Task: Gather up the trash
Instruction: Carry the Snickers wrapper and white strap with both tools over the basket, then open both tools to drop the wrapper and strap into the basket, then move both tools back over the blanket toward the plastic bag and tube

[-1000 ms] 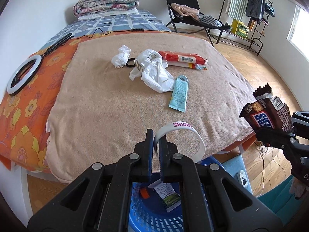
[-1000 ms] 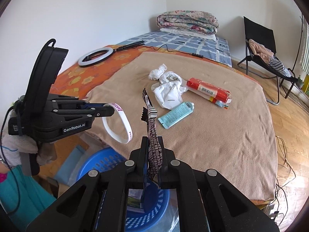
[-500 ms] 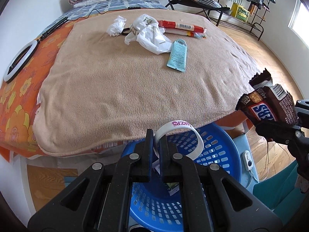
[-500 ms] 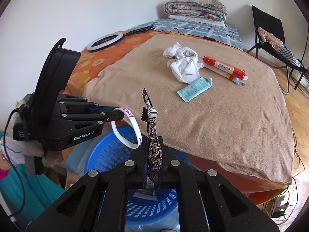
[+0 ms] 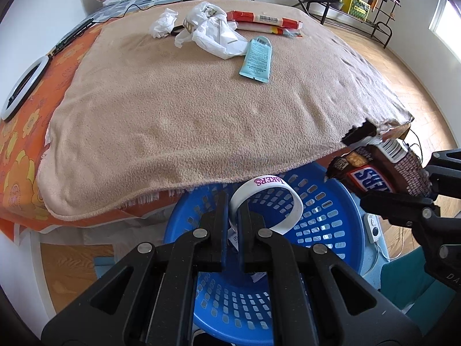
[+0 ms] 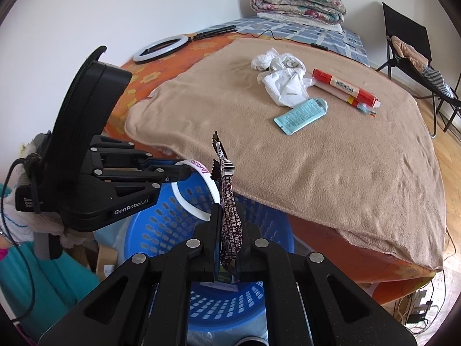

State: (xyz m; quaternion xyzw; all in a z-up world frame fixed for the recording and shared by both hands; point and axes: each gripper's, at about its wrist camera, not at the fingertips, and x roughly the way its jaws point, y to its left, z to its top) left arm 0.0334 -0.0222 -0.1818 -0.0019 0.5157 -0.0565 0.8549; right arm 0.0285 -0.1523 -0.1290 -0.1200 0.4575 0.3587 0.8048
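Both my grippers have come down, so the blue basket (image 5: pixel 331 225) now sits right under them and the bed has slid up and away in my view. My left gripper (image 5: pixel 230 216) is squeezed tight on the white wristband (image 5: pixel 268 190), which hangs over the basket. My right gripper (image 6: pixel 227 230) is squeezed tight on the candy wrapper (image 6: pixel 227 201), also over the basket. The wristband is a springy loop, so I think it could bounce off the rim and land on the floor when I let go. The wrapper is thin and light and might stick to my pads or float off to the side. More trash waits well apart on the tan blanket (image 5: pixel 173 109): a crumpled tissue (image 5: pixel 164 23), a white plastic bag (image 5: pixel 213 34), a teal packet (image 5: pixel 256 57) and a red box (image 5: pixel 265 20). Under the blanket is an orange flowery sheet (image 5: pixel 17 144). A ring light (image 6: pixel 160 47) lies by the wall, folded quilts (image 6: pixel 296 3) at the far end, and a black chair (image 6: pixel 409 40) on the wood floor.
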